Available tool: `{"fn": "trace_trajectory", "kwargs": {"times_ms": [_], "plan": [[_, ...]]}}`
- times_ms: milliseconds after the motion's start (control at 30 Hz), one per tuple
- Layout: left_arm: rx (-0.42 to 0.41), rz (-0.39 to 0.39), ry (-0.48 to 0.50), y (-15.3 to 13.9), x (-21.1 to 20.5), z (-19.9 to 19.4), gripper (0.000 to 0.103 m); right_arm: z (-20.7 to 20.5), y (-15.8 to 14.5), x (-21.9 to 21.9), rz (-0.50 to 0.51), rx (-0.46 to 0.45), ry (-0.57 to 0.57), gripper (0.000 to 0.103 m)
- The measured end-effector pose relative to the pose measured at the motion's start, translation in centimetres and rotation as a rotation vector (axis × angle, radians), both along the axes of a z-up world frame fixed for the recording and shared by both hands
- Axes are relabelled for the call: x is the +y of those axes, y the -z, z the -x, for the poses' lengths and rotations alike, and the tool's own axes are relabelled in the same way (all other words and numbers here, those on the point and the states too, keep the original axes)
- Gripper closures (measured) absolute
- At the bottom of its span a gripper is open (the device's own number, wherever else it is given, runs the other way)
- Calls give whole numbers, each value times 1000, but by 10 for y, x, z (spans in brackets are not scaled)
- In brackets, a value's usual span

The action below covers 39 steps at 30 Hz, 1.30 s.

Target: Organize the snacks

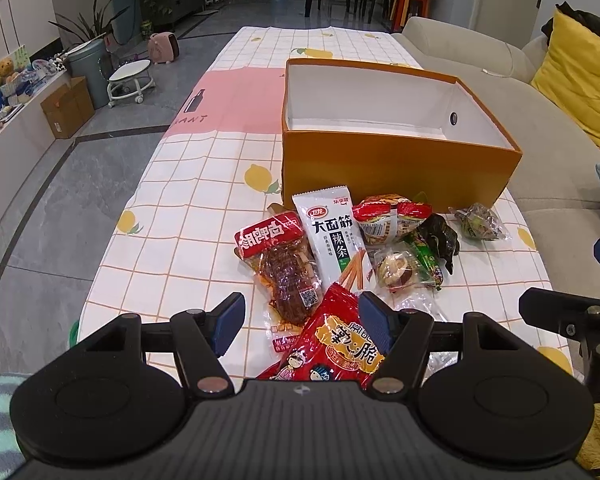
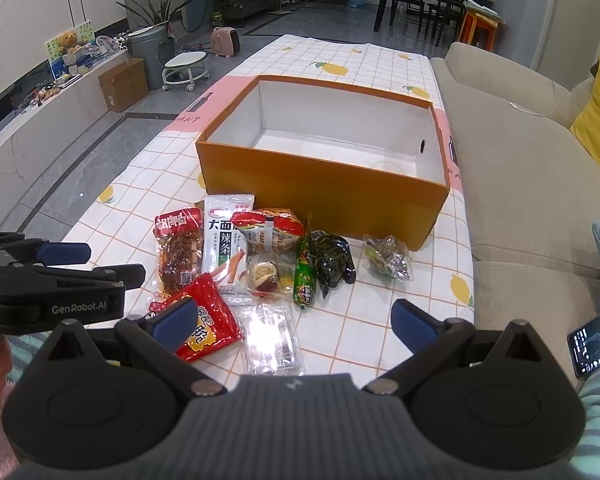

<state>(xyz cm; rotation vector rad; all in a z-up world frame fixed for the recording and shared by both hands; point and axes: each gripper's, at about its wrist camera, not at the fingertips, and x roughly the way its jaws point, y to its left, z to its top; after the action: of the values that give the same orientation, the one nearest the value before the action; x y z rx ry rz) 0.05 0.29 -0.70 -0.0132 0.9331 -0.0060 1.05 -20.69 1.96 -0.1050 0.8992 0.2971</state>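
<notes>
Both grippers gape wide: the left [image 1: 302,322] over a red packet [image 1: 332,344] at lower centre, the right [image 2: 294,320] over a clear packet [image 2: 271,338]. Snacks [image 2: 260,256] cluster mid-frame before the orange box [image 2: 324,192], which shows only its white inside.

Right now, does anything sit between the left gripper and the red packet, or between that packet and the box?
Nothing blocks the left gripper: the red packet lies between its open fingers. Other snacks, including the white packet, lie between it and the empty box.
</notes>
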Motion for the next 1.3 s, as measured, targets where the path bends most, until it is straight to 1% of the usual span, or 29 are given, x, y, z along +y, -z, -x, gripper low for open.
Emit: {"fn": "trace_trajectory", "kwargs": {"times_ms": [1300], "plan": [[0, 4, -4, -1, 3, 0, 27, -1, 3, 3, 8, 7, 0, 4]]}}
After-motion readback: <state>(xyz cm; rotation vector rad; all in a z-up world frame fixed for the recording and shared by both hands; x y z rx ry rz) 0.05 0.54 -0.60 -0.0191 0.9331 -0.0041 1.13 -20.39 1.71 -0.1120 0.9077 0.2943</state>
